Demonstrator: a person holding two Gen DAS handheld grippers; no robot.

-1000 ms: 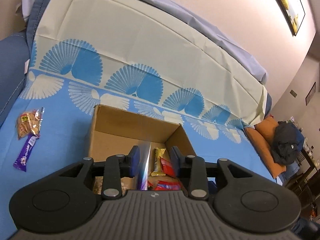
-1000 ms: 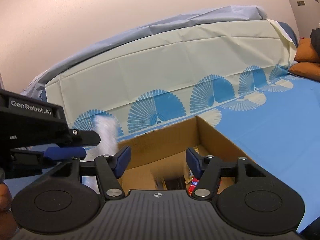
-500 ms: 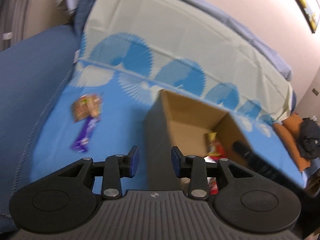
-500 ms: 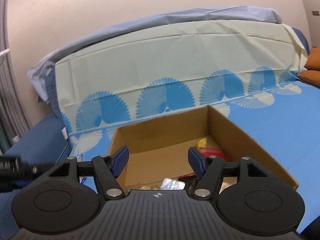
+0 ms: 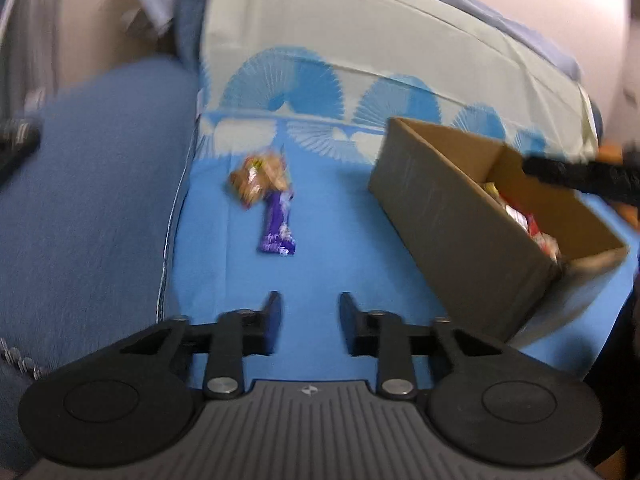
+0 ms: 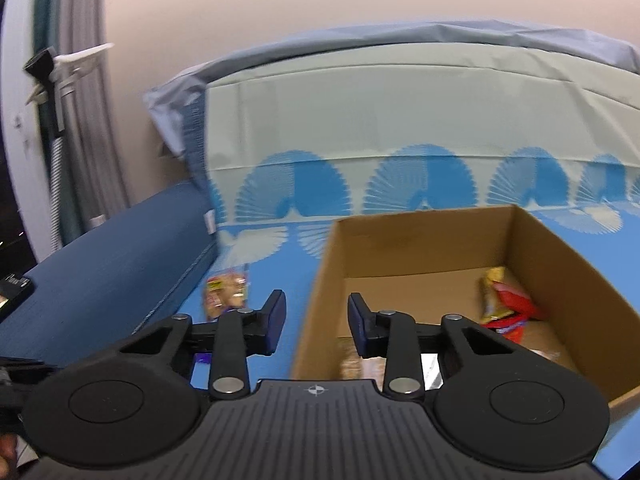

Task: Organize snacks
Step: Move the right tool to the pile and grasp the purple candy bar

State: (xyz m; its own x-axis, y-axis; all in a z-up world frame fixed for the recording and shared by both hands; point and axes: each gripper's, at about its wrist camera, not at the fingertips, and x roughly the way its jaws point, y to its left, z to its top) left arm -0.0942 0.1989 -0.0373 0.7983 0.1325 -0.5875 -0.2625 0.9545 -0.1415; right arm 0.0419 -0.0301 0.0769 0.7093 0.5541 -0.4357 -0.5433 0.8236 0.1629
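Item 1: long purple foil-wrapped chocolate bar (image 5: 277, 224), lying flat on the blue fan-patterned cloth (image 5: 332, 240), one end touching Item 2. Judged light, fairly stiff, slick; the snappable core suggests a pinch across the narrow width near the middle.

Item 2: clear crinkly packet of golden-brown biscuits (image 5: 258, 178), just beyond the bar, beside the dark blue cushion (image 5: 92, 184). Judged light, soft-skinned, contents crumbly; best taken by a crimped end seal, gently.

Item 3: open brown cardboard box (image 5: 460, 216), right of both, well apart; holds red and yellow snack packets (image 6: 506, 300).

Left gripper (image 5: 308, 304): fingers apart, empty, above bare cloth, facing the bar.

Right gripper (image 6: 316, 312): fingers apart, empty, straddling the box's near-left corner.
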